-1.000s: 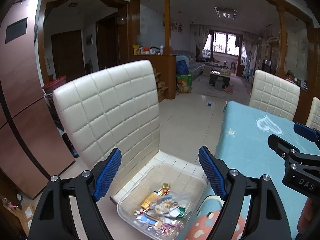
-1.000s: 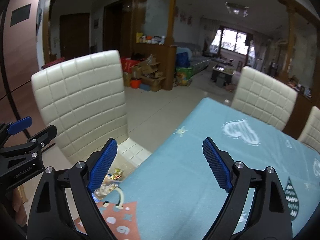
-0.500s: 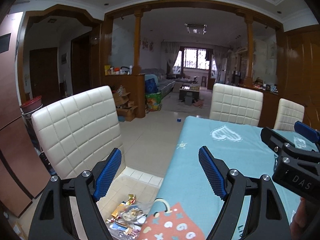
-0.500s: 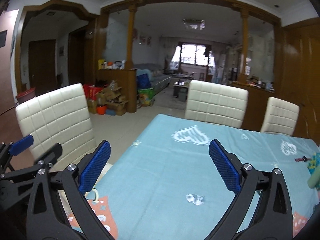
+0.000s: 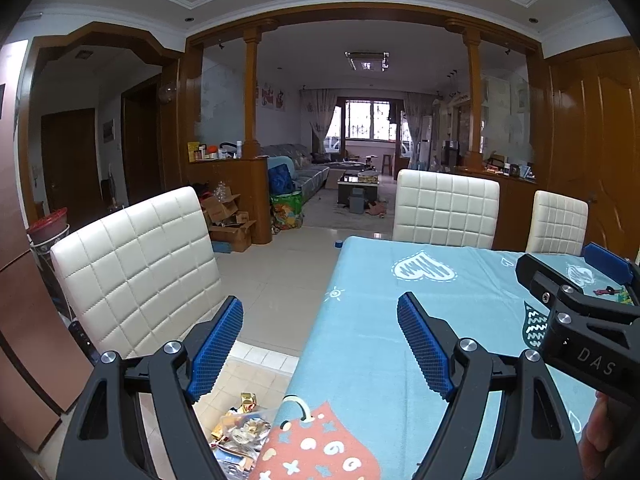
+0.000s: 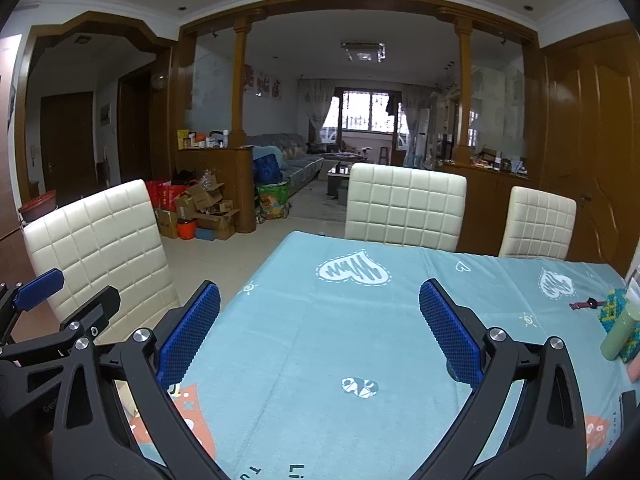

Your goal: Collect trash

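Observation:
In the left wrist view, several wrappers and other trash (image 5: 240, 428) lie in a clear plastic bin (image 5: 256, 364) on the floor beside the table's left edge, partly hidden by the tablecloth. My left gripper (image 5: 320, 344) is open and empty, held above the table's near left corner. My right gripper (image 6: 320, 332) is open and empty over the blue tablecloth (image 6: 340, 344); it also shows in the left wrist view (image 5: 576, 300) at the right. The left gripper shows at the left of the right wrist view (image 6: 60, 304).
A white quilted chair (image 5: 140, 272) stands left of the table, above the bin. Two more white chairs (image 6: 404, 208) stand at the far side. A green bottle (image 6: 620, 336), a knitted item and a small red object (image 6: 582, 304) sit at the table's right.
Both grippers have risen and turned right, from looking down at the bin and chair to looking across the table. Both stay open and empty.

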